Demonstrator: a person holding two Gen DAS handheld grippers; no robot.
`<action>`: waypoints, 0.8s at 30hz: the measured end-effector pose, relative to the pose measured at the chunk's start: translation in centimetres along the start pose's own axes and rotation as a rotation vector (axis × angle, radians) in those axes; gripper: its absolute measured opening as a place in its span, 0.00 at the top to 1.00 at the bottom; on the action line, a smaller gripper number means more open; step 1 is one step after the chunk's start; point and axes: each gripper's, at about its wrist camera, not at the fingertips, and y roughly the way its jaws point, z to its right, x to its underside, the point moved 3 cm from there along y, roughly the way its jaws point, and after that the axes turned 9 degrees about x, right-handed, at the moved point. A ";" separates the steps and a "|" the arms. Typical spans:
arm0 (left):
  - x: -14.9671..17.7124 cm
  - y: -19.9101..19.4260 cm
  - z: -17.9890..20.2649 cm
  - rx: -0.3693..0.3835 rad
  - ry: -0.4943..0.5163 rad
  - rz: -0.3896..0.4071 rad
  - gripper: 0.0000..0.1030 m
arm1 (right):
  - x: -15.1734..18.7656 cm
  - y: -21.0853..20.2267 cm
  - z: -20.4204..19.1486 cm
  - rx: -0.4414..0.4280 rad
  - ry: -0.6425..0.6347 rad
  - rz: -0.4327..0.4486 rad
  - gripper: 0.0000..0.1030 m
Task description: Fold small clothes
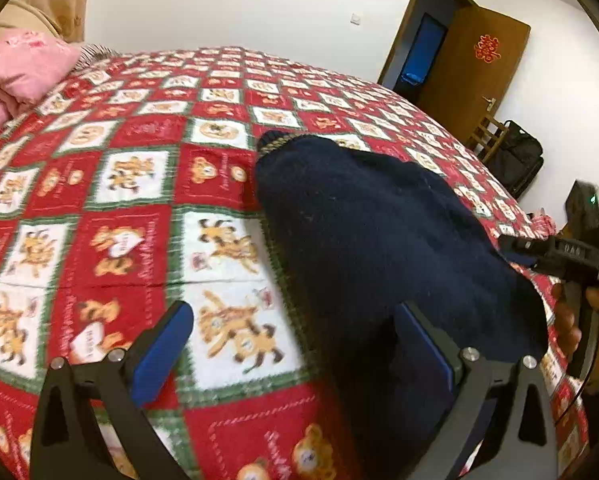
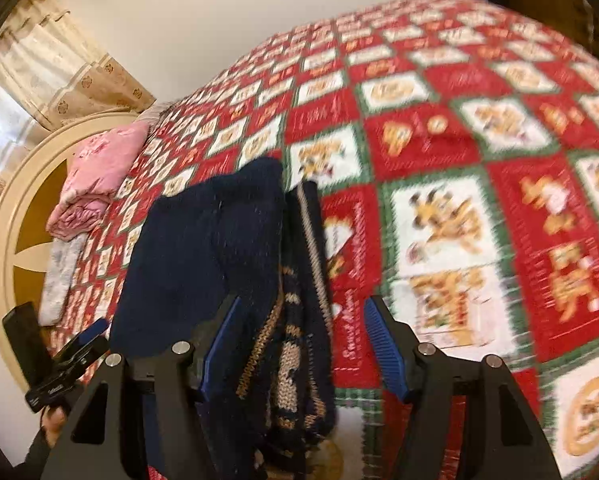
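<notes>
Fold step under way: sweater (image 1: pixel 379 240) lies on bed (image 1: pixel 139 184); left tongs (image 1: pixel 295 344) and right tongs (image 2: pixel 303 344) gape, nothing gripped. Regrasp required next.

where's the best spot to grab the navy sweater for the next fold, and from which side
Probably the ribbed hem edge of the navy sweater, the long straight side facing the bare blanket. Bring the right gripper in from that open side: its jaws stand open over this edge, and the fabric there lies flat and thin enough to pinch.
</notes>
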 end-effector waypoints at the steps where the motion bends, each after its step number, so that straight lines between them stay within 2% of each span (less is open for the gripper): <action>1: -0.2 0.4 0.1 0.009 -0.005 -0.006 0.00 | 0.2 0.6 -0.1 -0.018 0.001 -0.018 0.38; 5: -1.4 1.7 0.4 0.059 -0.036 -0.018 0.00 | 0.5 2.2 0.1 -0.074 0.019 -0.061 0.38; 9: -1.9 3.3 0.4 0.100 -0.062 -0.050 0.00 | 0.3 2.9 0.8 -0.145 0.050 -0.061 0.37; 14: -1.8 5.6 -0.4 0.188 -0.130 -0.087 0.00 | 0.2 3.5 1.8 -0.249 0.093 -0.071 0.37; 16: -1.7 6.2 -0.7 0.213 -0.156 -0.097 0.00 | 0.0 3.9 1.8 -0.266 0.102 -0.075 0.37; 24: -1.6 6.2 -0.2 0.236 -0.112 -0.085 0.00 | 0.1 4.4 0.5 -0.325 0.041 -0.098 0.37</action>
